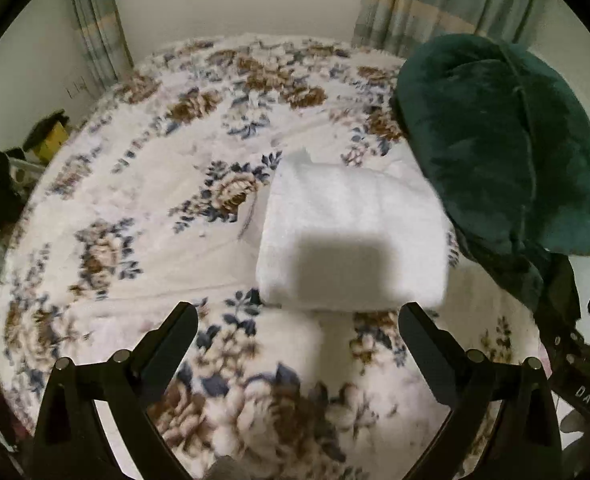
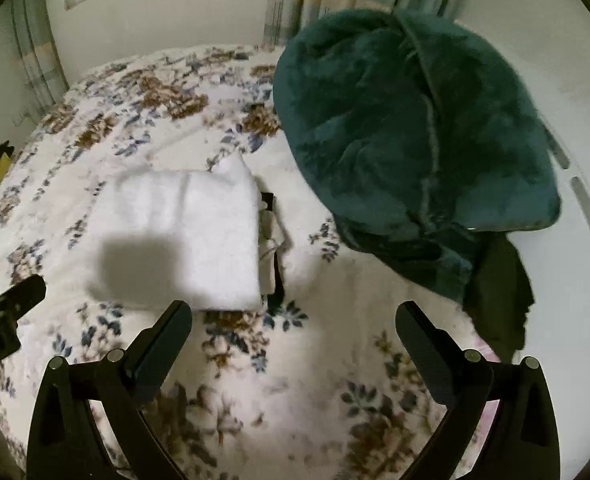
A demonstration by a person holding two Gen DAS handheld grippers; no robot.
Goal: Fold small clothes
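A: Cloth?
B: White fleece cloth (image 1: 351, 236), folded rectangular, lying flat on the floral plush bedspread (image 1: 143, 184), beside the green velvety cushion (image 1: 507, 140).
A: Grippers?
B: Left gripper (image 1: 299, 320) and right gripper (image 2: 295, 318) both spread wide, empty.

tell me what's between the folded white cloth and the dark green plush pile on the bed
In the right wrist view, small pale and dark fabric pieces lie against the folded white cloth; then bare floral blanket runs to the dark green plush pile.
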